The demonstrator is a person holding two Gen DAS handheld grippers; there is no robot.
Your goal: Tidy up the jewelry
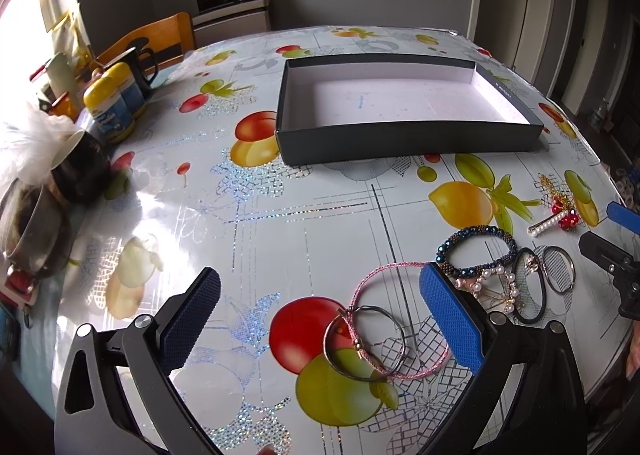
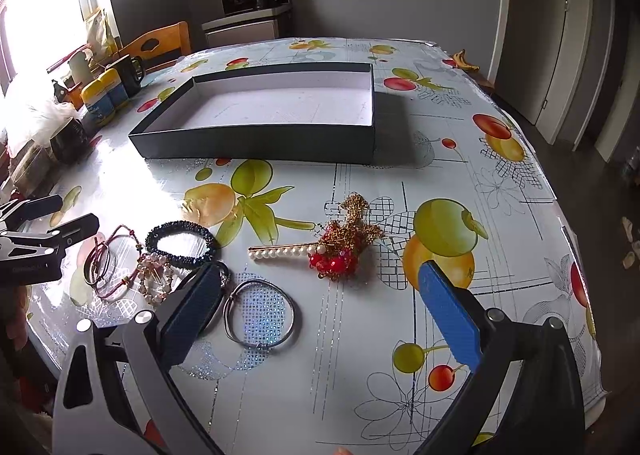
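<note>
Only the right wrist view shows the yellow banana (image 2: 465, 59) beyond the table; both grippers (image 1: 320, 319) (image 2: 320, 307) gape wide above tangled beaded bracelets (image 1: 476, 251).

open tablecloth (image 2: 360, 335) before box (image 2: 256, 143) | jewelry pile (image 2: 168, 259) crowds left

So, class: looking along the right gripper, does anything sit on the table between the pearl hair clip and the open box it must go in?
Nothing visible does. Only bare tablecloth lies between the pearl hair clip and the box. The right gripper is open and holds nothing.
</note>
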